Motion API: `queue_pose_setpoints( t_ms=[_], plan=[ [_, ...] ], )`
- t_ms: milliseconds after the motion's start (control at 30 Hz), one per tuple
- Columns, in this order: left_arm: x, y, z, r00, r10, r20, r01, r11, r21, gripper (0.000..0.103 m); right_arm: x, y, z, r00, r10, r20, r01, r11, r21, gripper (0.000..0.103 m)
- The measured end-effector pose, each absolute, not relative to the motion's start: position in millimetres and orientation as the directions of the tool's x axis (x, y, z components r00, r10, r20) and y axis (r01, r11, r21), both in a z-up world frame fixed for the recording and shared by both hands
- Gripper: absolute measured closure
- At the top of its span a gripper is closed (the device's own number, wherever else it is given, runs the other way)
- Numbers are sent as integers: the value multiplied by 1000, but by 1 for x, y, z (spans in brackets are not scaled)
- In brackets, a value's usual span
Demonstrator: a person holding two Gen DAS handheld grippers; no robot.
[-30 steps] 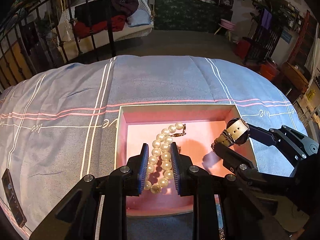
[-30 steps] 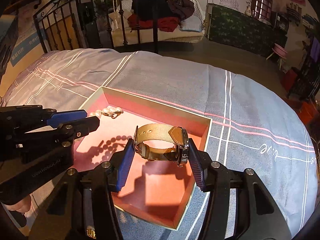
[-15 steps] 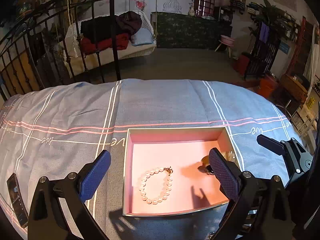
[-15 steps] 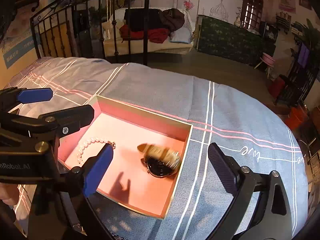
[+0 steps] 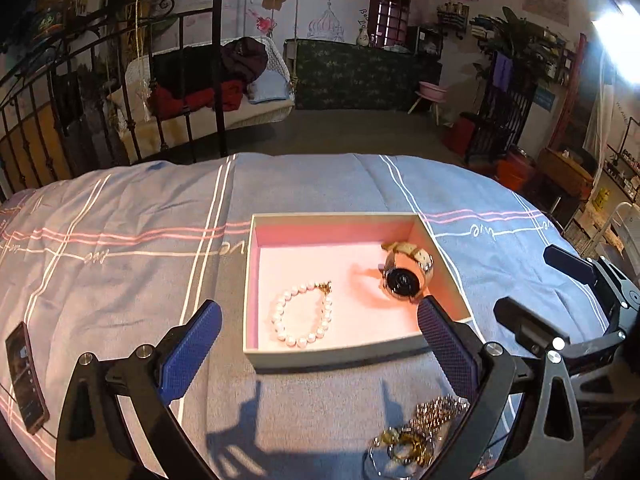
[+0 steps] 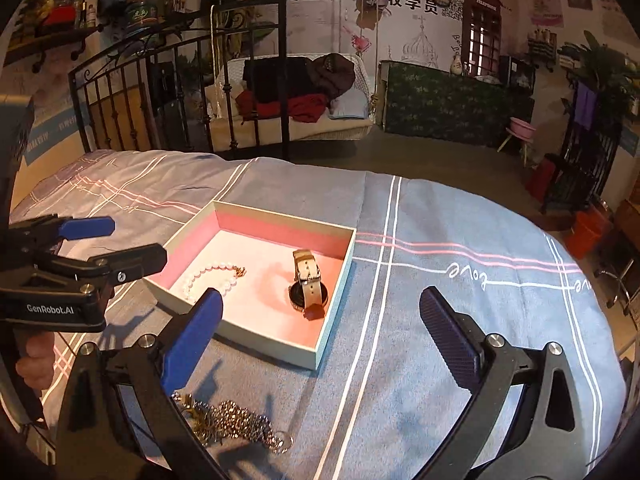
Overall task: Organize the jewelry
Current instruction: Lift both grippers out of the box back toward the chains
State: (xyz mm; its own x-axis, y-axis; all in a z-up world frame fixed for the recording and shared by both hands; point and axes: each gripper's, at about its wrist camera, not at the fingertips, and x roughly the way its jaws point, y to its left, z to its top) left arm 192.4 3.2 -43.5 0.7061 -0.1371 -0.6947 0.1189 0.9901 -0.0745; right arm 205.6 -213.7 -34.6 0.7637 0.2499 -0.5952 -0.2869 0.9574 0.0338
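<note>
Gaping wide, left tongs and right tongs hold nothing.

My room is dim and warm-toned, with a white glare blown out at upper right. Light from behind throws my fingers' shadows forward onto the bedspread. Fisheye bends the edges, and the corners go black, perhaps vignetting.

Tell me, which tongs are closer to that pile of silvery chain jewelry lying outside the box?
Right, I'd say. The heap of silvery chain jewelry lies just under the right tongs' blue pad; the left tongs hang beside it, toward the pink-lined box.
</note>
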Motion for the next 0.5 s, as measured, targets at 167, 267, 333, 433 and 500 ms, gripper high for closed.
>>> queue_pose_setpoints(
  t_ms=[167,267,333,433,500],
  plan=[
    [155,2,-83,627,-186,-757,144,982,-121,6,182,-226,-71,654,276,-704,-257,957,137,6],
    [135,-6,-103,577,-224,-785,199,971,-131,6,159,-229,-99,605,217,-766,-220,970,101,6],
    [127,-11,-113,549,-244,-799,222,965,-142,6,142,-232,-112,580,203,-789,-208,973,98,6],
    [126,-19,-122,510,-287,-811,260,950,-173,6,121,-235,-122,570,196,-798,-209,974,90,6],
    [128,-29,-126,494,-301,-816,293,941,-170,6,112,-233,-125,573,185,-799,-219,973,68,6]
  ],
)
